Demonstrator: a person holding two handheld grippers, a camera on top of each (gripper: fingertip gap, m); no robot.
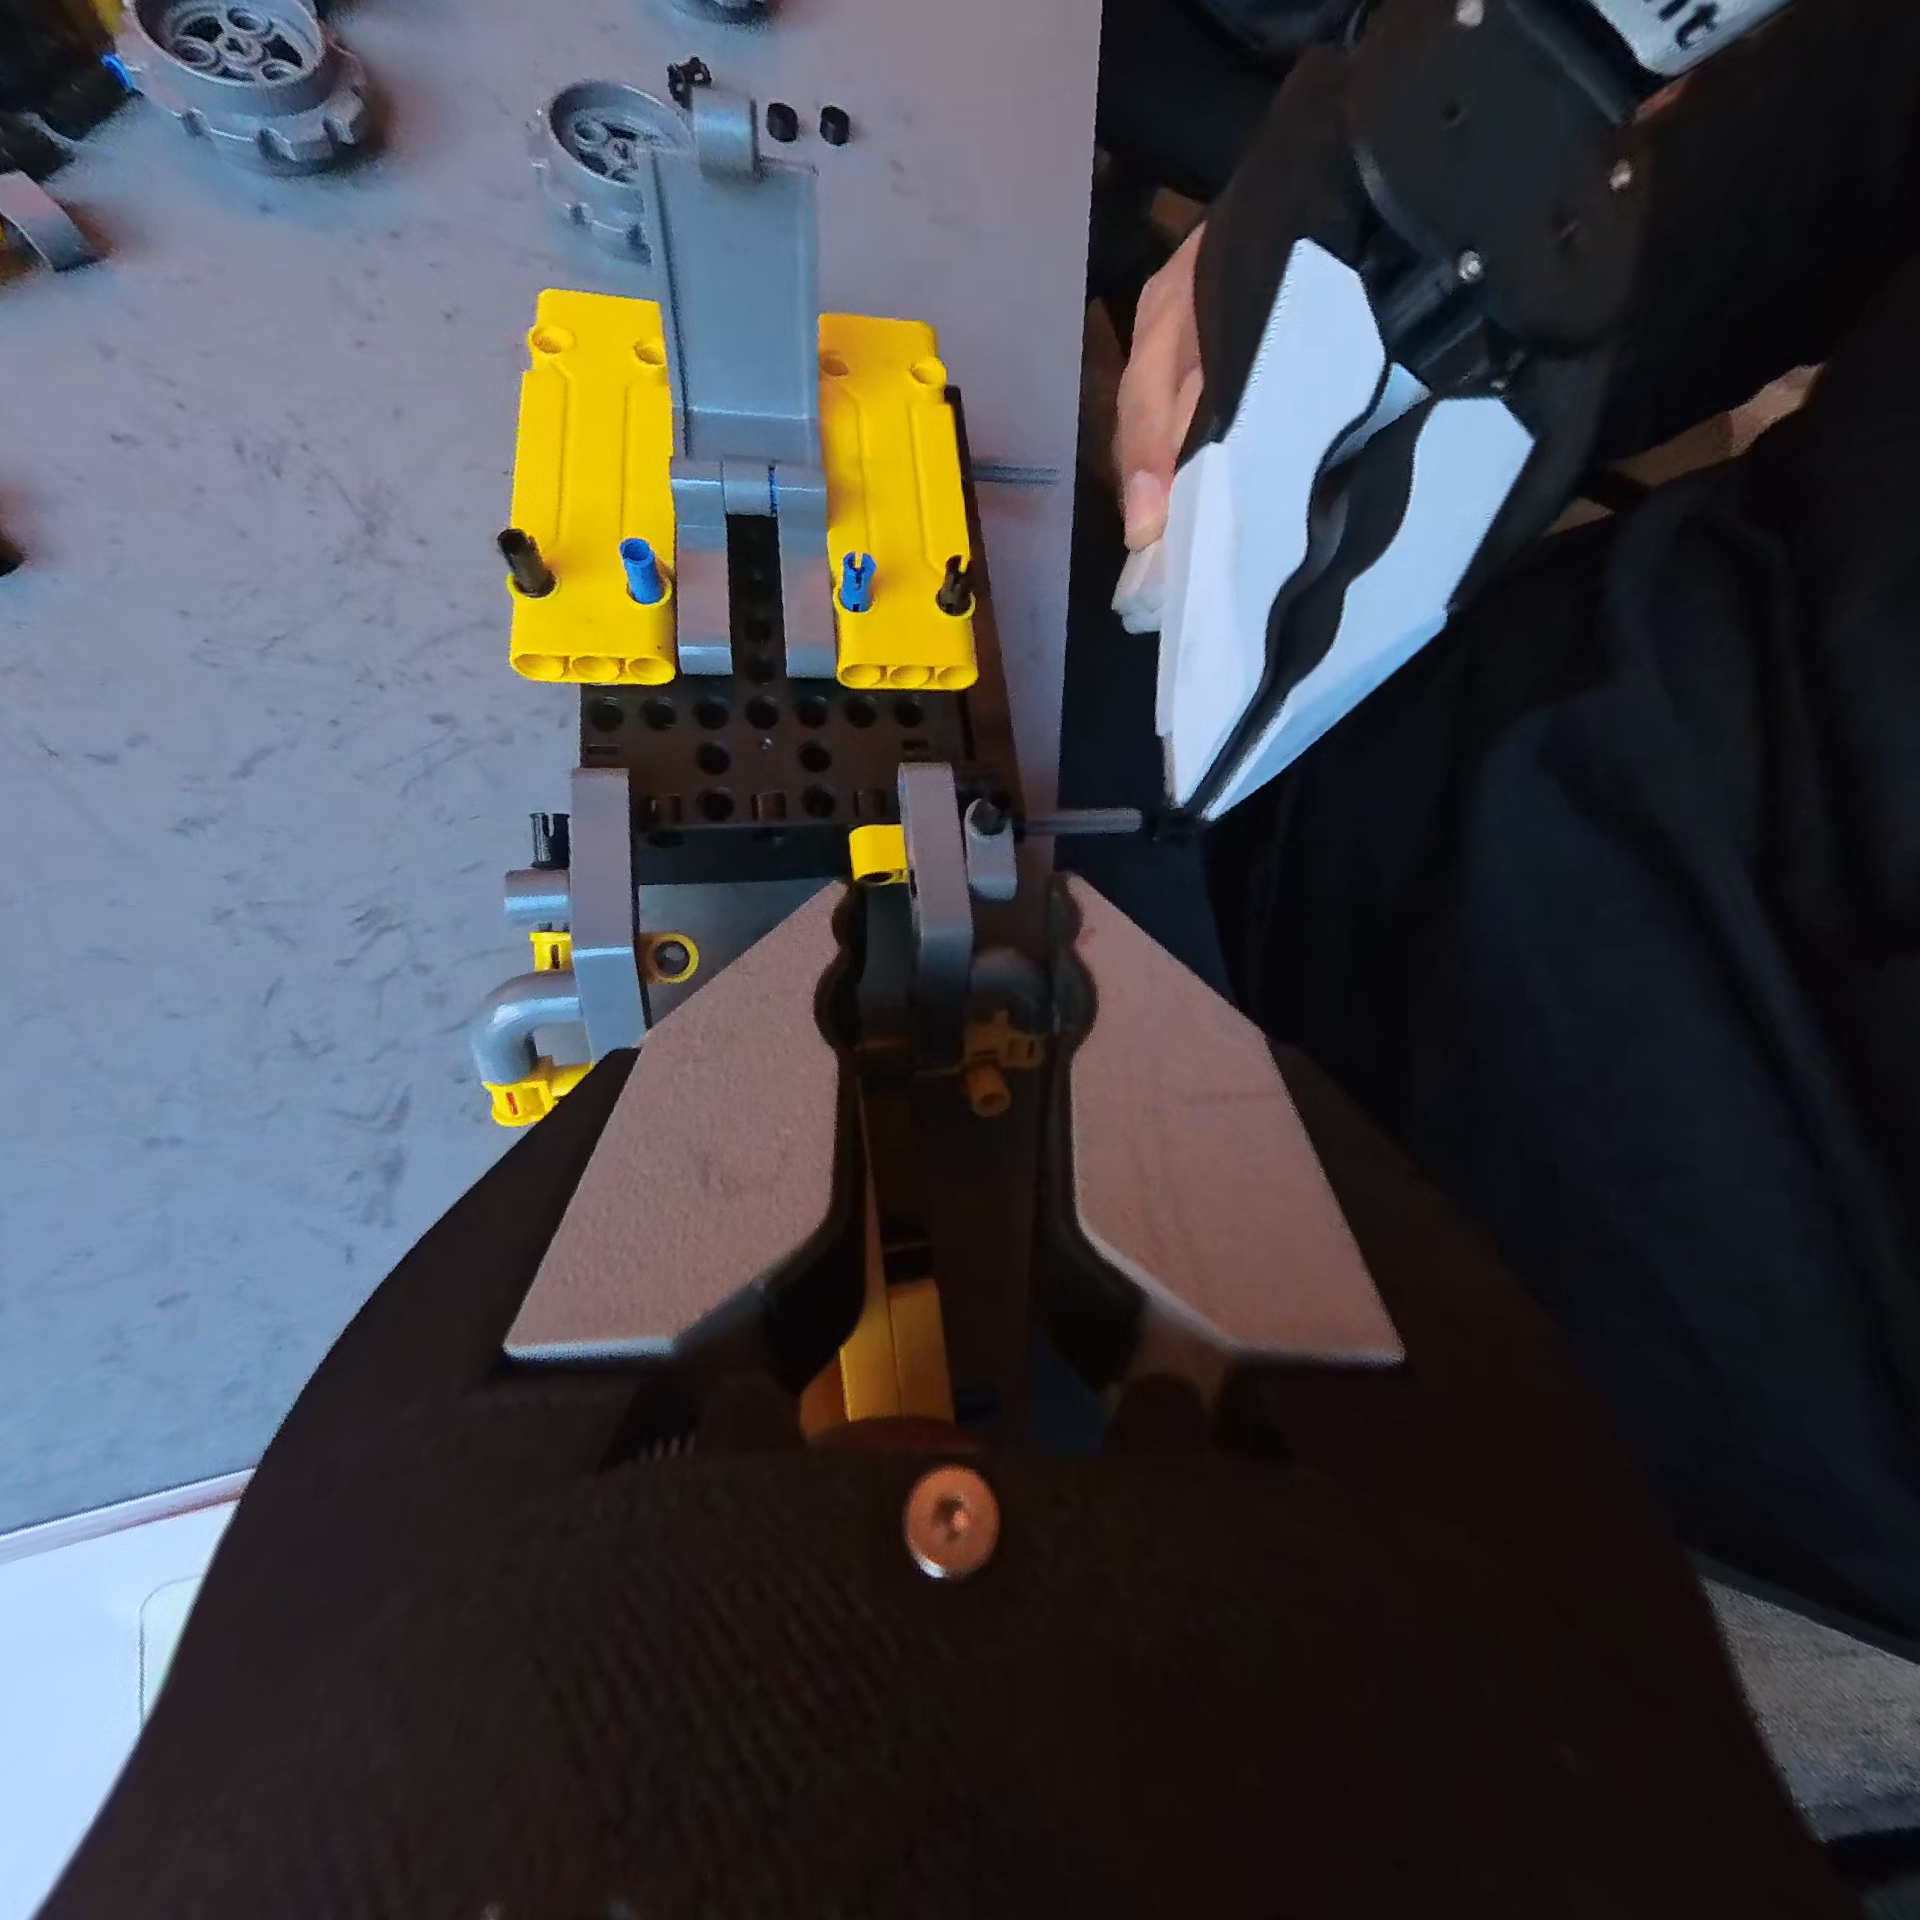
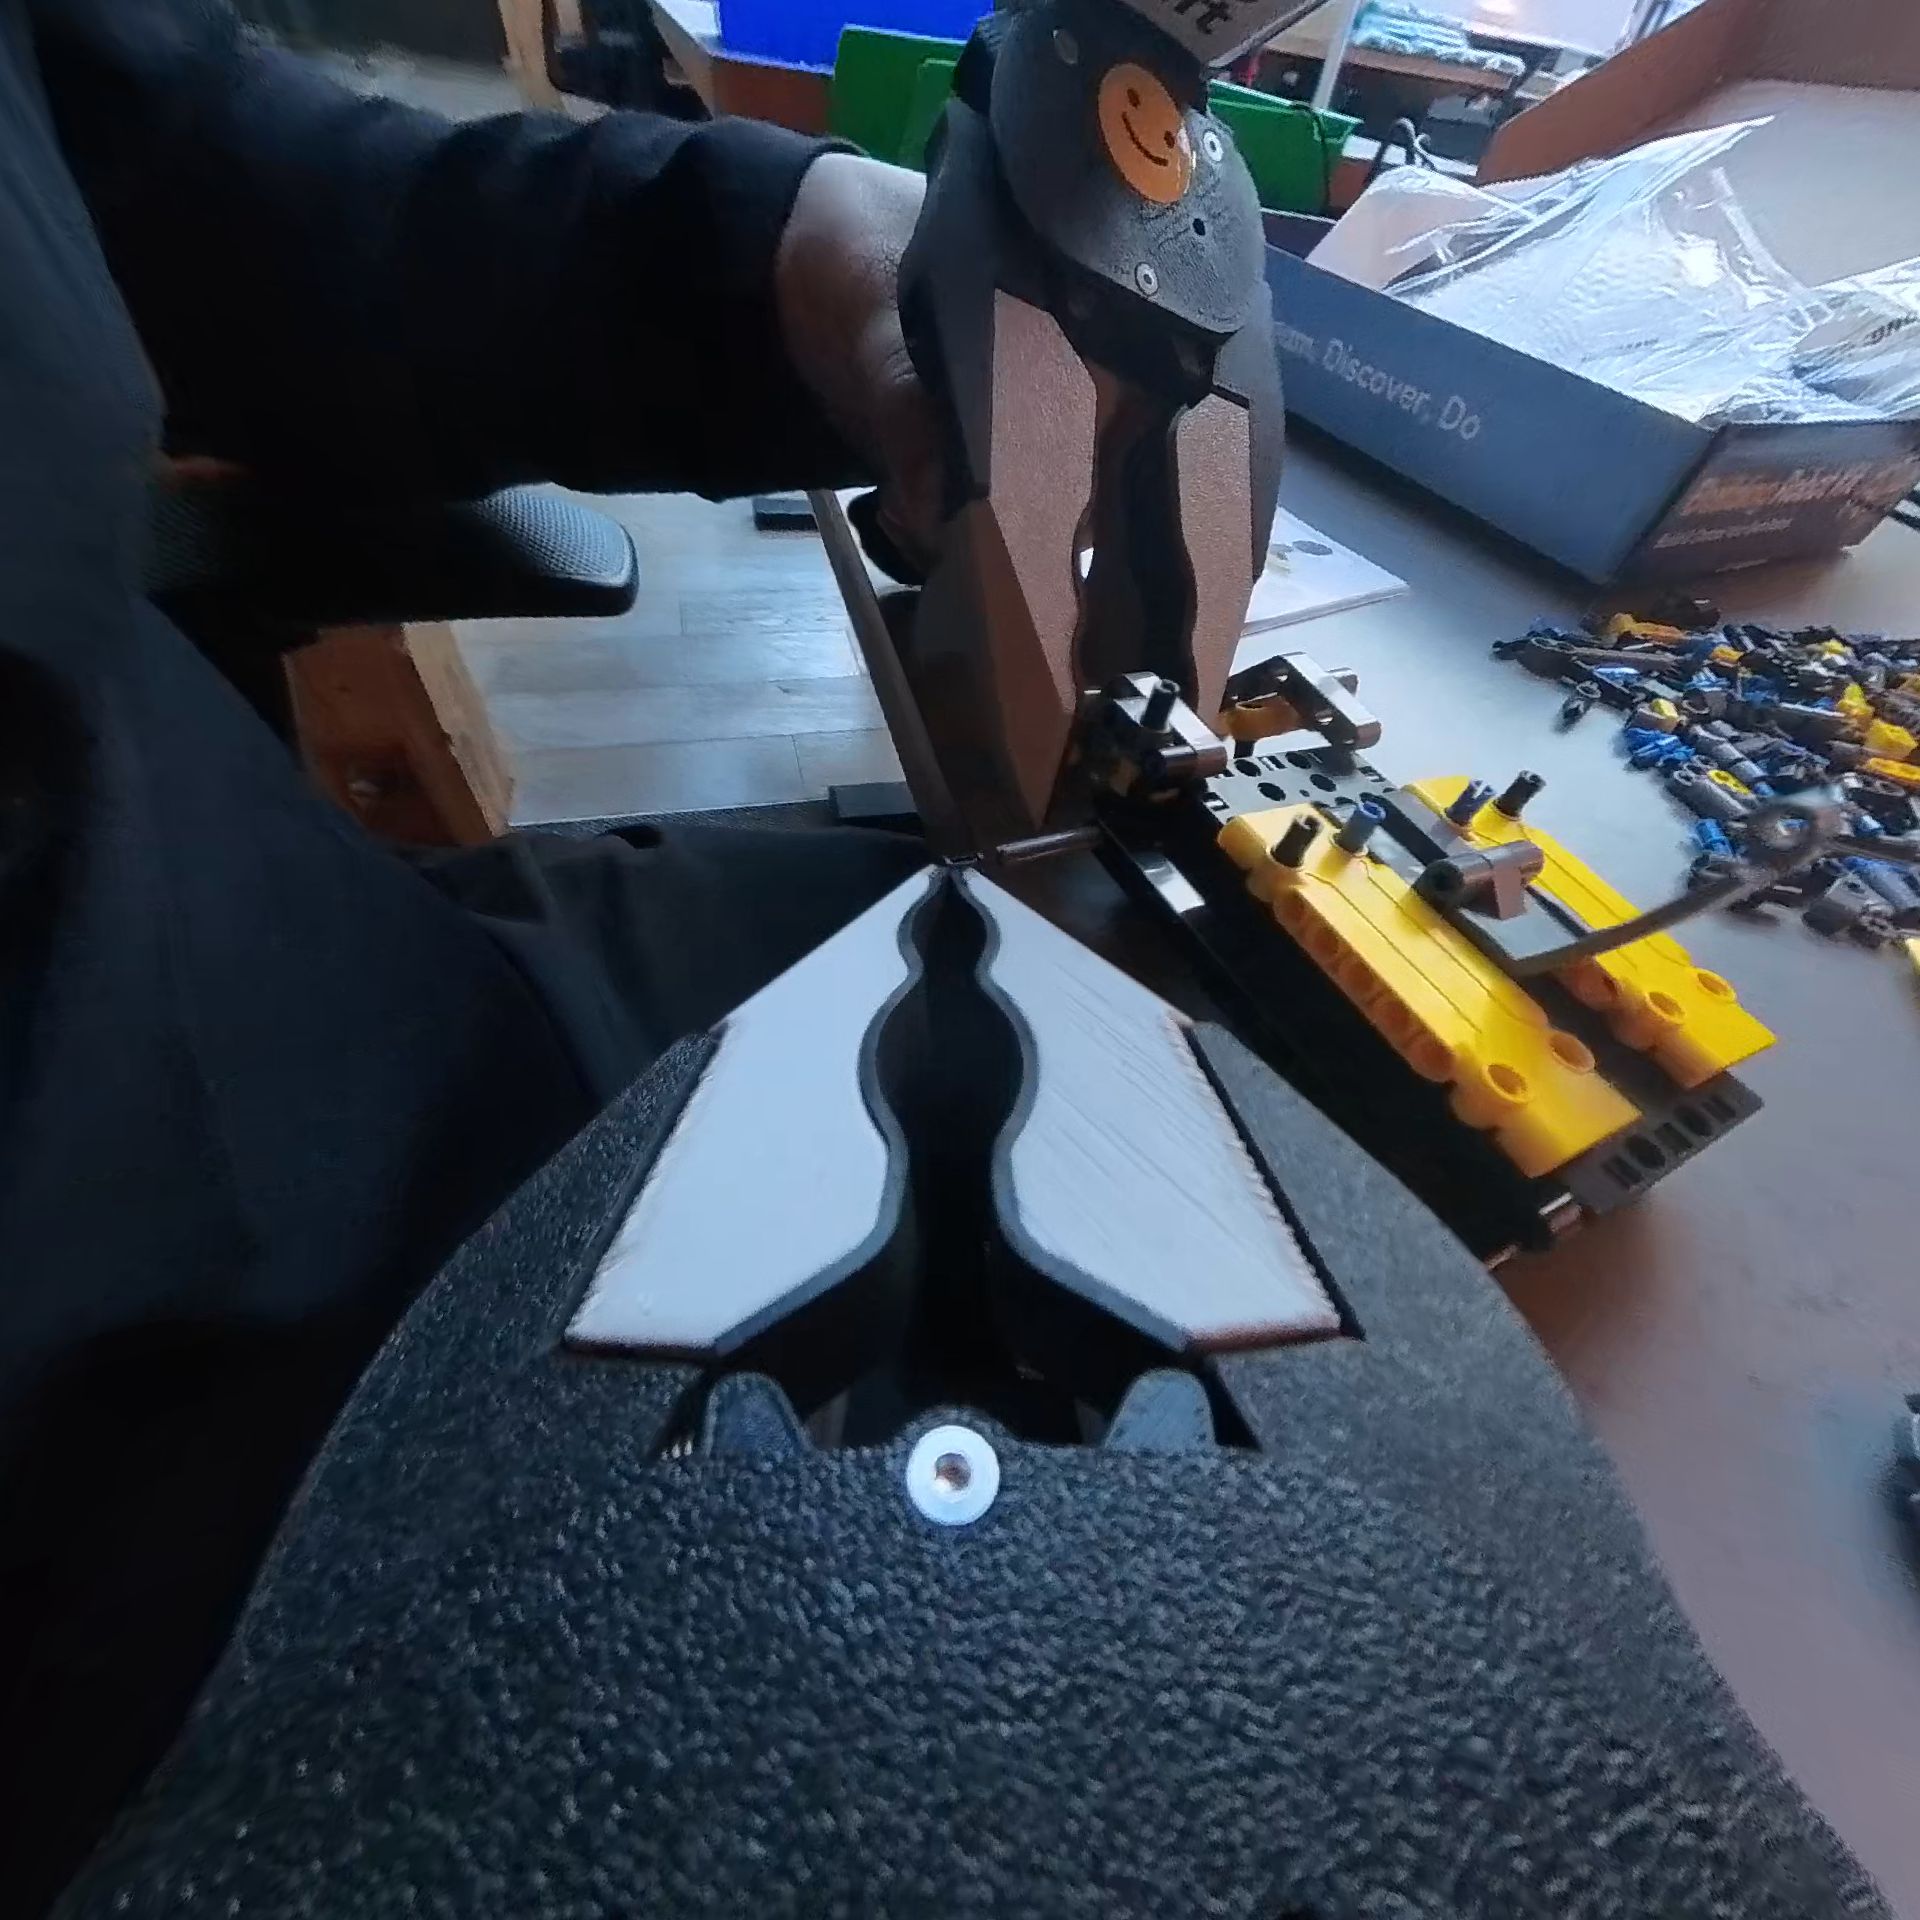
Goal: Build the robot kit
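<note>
Left gripper [image 1: 951, 935] clamps the gray upright [image 1: 935, 862] on the toy model [image 1: 748, 727] at the table [image 1: 260, 727] edge. Right gripper [image 2: 954, 864] pinches the thin dark rod [image 2: 1044, 844], which lies sideways off the model toward it.

A grey scuffed tabletop [image 1: 260, 727] fills the frame's left; wood-plank floor [image 2: 665, 675] at centre left, green bins [image 2: 894, 94] along the top.
</note>
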